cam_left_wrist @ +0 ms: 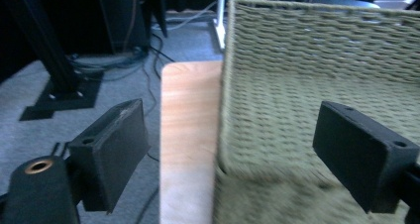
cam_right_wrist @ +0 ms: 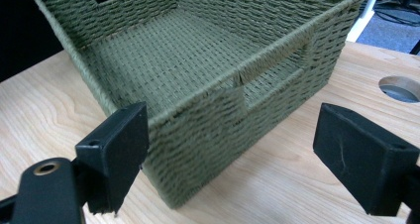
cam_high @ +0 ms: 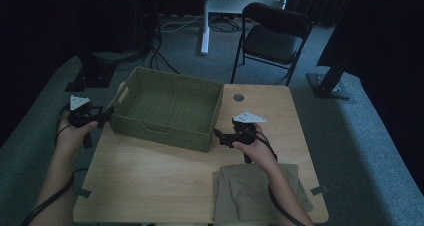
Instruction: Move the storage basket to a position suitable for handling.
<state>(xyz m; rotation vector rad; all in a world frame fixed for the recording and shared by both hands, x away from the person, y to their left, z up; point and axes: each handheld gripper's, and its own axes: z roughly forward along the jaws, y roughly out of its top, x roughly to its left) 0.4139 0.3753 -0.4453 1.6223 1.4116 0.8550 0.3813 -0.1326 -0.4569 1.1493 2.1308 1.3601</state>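
The left gripper (cam_high: 104,117) stood at the left end of the green woven basket (cam_high: 167,108), its jaws spread with nothing pinched; in the left gripper view the basket's end wall rose between the two black jaws, one jaw outside over the table (cam_left_wrist: 190,135) edge and one over the weave, neither pad seen pressing on it. The right gripper (cam_high: 219,137) sat at the basket's right near corner, jaws likewise spread wide and empty; in the right gripper view that corner and the handle slot (cam_right_wrist: 277,83) in the end wall lay between and just beyond the jaws.

The basket rested on the left rear part of the wooden table, open side up, with nothing inside.

Counted: two grippers, one basket with a handle slot in each end wall, one folded khaki garment (cam_high: 260,191) at the table's near right edge, one round hole (cam_high: 238,97) in the tabletop, one black folding chair (cam_high: 272,38) behind the table.

No brand, label or writing could be read anywhere.
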